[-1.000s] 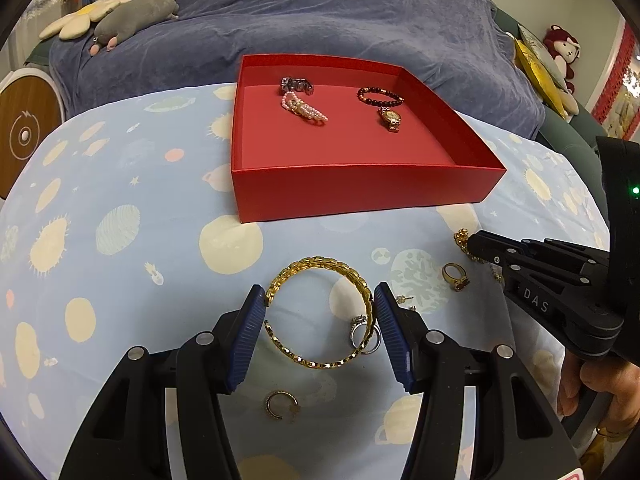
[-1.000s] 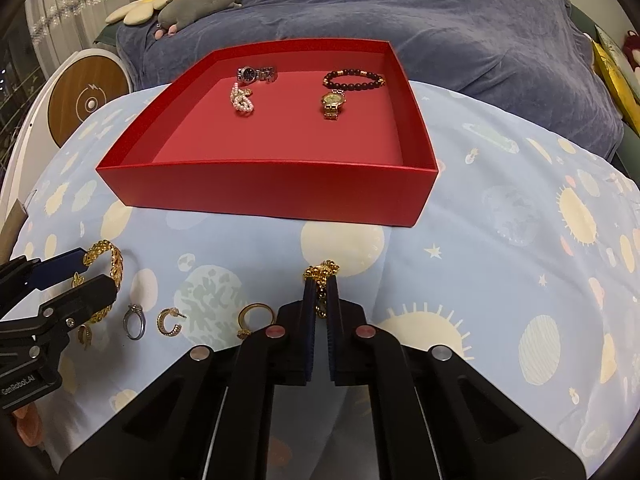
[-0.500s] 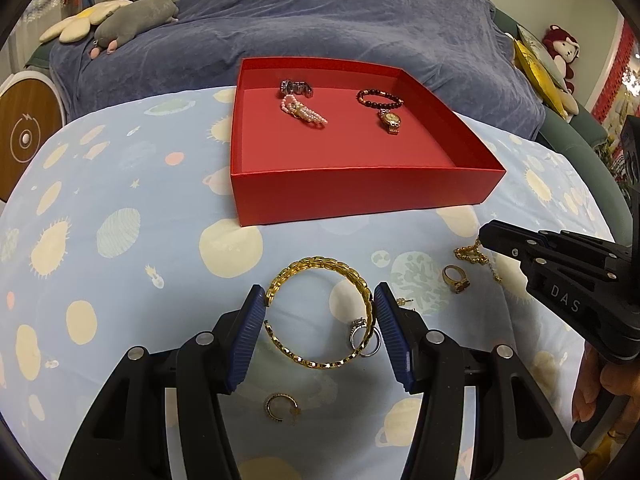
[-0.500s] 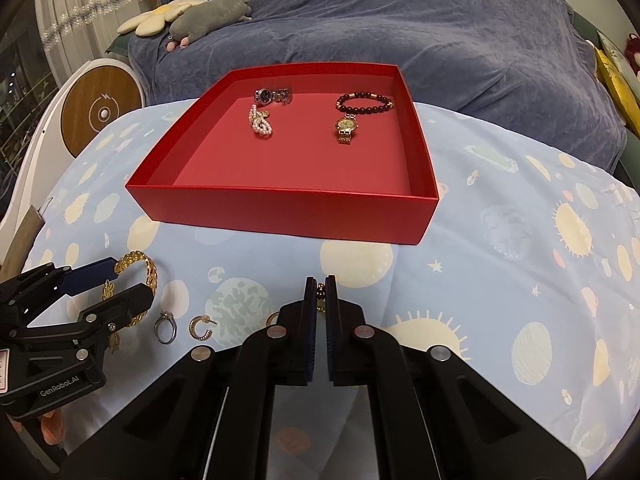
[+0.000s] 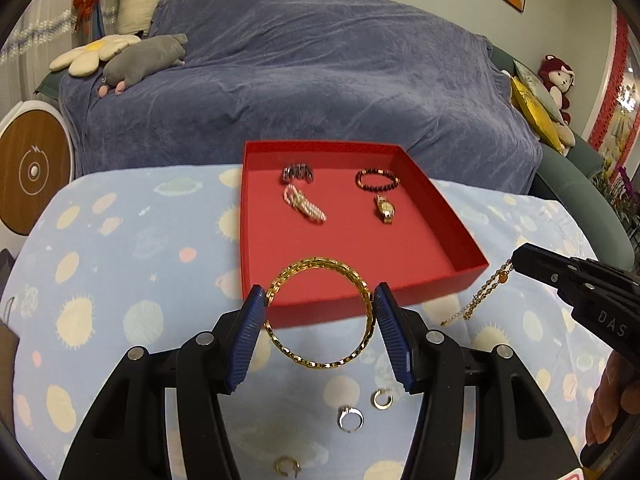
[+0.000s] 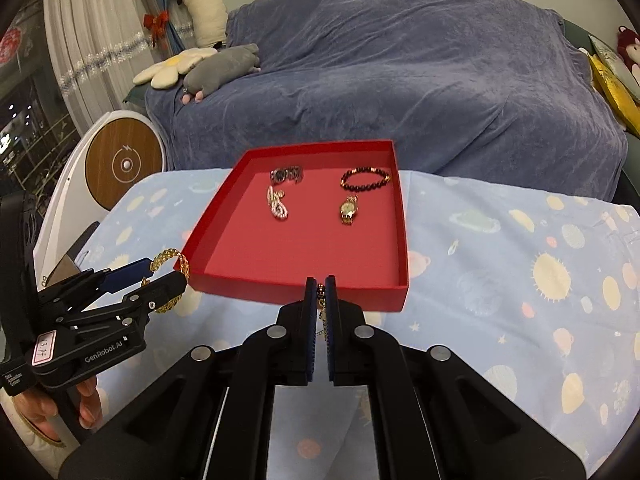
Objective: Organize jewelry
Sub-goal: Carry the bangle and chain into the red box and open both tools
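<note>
My left gripper (image 5: 319,302) is shut on a gold bangle (image 5: 312,266), lifted above the cloth just in front of the red box (image 5: 362,302). My right gripper (image 6: 319,284) is shut on a thin gold chain (image 5: 478,300) that hangs from its tips at the box's front right corner. In the box lie a silver watch (image 5: 297,172), a pearl bracelet (image 5: 305,209), a dark bead bracelet (image 5: 377,180) and a gold watch (image 5: 385,210). A silver ring (image 5: 351,419) and two gold ear hoops (image 5: 382,398) (image 5: 287,466) lie on the cloth below the left gripper.
The light blue planet-print cloth (image 6: 520,280) covers the table. Behind it stands a sofa under a blue-grey throw (image 5: 320,72) with plush toys (image 5: 140,60). A round wooden-faced device (image 6: 124,166) is at the left. A person's hand (image 6: 60,408) holds the left gripper.
Both grippers have risen off the cloth, the left with the bangle and the right with the chain. The ring and ear hoops stayed on the cloth.
</note>
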The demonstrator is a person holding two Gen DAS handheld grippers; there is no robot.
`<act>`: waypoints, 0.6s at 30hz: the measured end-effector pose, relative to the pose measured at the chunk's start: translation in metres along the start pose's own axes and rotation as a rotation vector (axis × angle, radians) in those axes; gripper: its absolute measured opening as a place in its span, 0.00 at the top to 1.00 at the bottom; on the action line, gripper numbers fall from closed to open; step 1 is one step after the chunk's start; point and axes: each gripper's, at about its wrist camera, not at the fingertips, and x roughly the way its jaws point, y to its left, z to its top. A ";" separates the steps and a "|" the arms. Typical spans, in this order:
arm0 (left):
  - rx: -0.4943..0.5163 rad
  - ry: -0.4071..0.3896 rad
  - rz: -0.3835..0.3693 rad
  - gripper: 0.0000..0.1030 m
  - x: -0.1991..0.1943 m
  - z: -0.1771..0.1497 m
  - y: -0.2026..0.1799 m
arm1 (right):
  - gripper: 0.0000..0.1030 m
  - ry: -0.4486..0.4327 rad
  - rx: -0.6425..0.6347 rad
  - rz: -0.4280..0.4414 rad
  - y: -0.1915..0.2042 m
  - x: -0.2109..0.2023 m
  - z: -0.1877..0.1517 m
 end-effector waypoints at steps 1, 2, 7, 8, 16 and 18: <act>0.001 -0.011 0.012 0.48 0.001 0.007 0.000 | 0.97 -0.007 -0.001 -0.004 -0.001 0.002 0.007; 0.006 -0.020 0.021 0.48 0.005 0.015 0.000 | 0.97 -0.016 -0.010 -0.014 0.000 0.005 0.013; 0.004 0.001 0.043 0.48 0.040 0.044 0.000 | 0.97 -0.047 -0.023 -0.033 0.001 0.030 0.041; 0.004 0.009 0.051 0.48 0.048 0.047 0.000 | 0.97 -0.050 -0.022 -0.036 0.002 0.037 0.045; -0.001 0.066 0.099 0.48 0.105 0.048 0.006 | 0.97 0.000 0.006 -0.064 -0.009 0.097 0.057; 0.000 0.082 0.104 0.48 0.114 0.047 0.009 | 0.97 0.020 0.006 -0.074 -0.013 0.109 0.056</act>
